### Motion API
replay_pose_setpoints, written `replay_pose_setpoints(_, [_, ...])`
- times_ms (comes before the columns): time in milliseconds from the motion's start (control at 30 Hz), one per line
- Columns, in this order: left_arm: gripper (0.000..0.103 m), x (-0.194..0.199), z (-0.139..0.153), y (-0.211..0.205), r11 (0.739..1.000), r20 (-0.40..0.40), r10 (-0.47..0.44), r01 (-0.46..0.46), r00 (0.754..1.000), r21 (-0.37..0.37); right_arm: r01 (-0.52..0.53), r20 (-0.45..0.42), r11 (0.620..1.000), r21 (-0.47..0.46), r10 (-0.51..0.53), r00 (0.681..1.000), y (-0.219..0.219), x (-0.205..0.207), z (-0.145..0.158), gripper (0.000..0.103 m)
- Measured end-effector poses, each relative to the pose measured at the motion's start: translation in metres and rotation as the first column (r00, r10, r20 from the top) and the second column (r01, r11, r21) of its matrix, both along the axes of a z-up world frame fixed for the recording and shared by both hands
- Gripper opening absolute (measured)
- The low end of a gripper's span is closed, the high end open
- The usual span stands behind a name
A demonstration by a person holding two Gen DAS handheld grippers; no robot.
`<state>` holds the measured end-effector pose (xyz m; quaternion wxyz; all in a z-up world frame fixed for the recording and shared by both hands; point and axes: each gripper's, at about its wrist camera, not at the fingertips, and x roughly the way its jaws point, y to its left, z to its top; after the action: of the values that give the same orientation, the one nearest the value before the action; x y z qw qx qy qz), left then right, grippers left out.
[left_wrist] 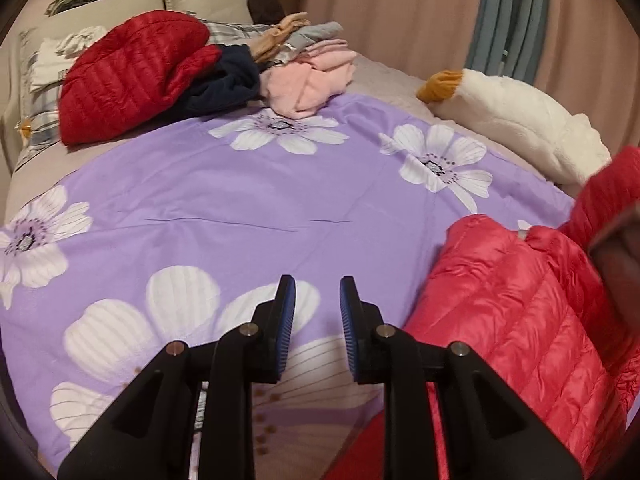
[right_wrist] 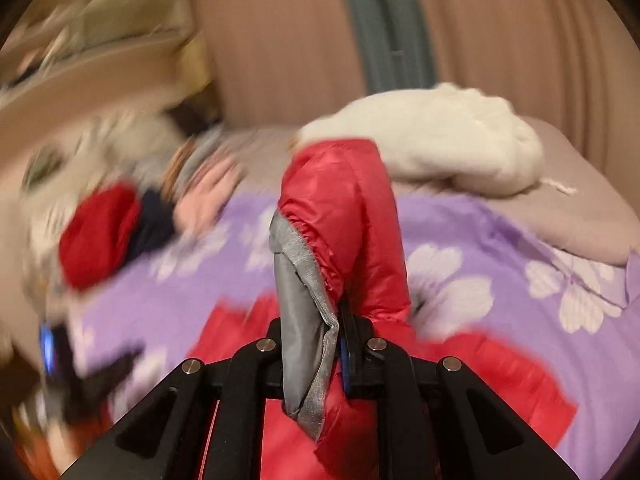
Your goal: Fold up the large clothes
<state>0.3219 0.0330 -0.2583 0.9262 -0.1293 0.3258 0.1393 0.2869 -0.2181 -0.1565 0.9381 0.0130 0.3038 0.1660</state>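
Right wrist view: sleeve edge clamped

The right gripper [right_wrist: 320,344] pinches the red puffer jacket's [right_wrist: 344,216] grey-lined edge. The left gripper [left_wrist: 317,320], narrowly parted and empty, hovers over the purple floral sheet [left_wrist: 240,208]; the jacket lies near right

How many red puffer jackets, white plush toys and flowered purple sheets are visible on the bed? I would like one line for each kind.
Red puffer jackets: 2
White plush toy: 1
Flowered purple sheet: 1
Total: 4
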Motion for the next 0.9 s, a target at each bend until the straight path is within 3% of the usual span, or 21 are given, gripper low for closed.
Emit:
replay_pose_setpoints(133, [0.022,-0.017,0.005,0.013,0.999,-0.022,0.041,-0.041,0.999,-0.015,-0.004,-0.103,0.995,-0.104,-0.007,0.995,0.022,-0.049,-0.043,0.015])
replay_pose_setpoints(267, [0.022,-0.034,0.014,0.021,0.998,-0.021,0.054,-0.054,0.998,-0.036,0.063,-0.183,0.990,-0.125,-0.085,0.979,0.017,-0.074,-0.057,0.017])
replay_pose_setpoints(400, [0.022,-0.056,0.025,0.022,0.998,0.005,0.051,-0.051,0.999,-0.038,0.177,-0.165,0.977,-0.120,-0.195,0.967,0.004,-0.087,-0.044,0.020])
replay_pose_setpoints(600, [0.022,-0.081,0.041,0.025,0.998,0.036,0.047,-0.045,0.998,-0.041,0.204,-0.120,0.971,-0.128,-0.219,0.968,0.001,-0.116,-0.030,0.020])
replay_pose_setpoints(900, [0.022,-0.097,0.053,0.026,0.998,0.052,-0.012,0.015,0.999,-0.058,0.279,-0.076,0.950,-0.138,-0.291,0.954,0.000,-0.114,-0.016,0.021])
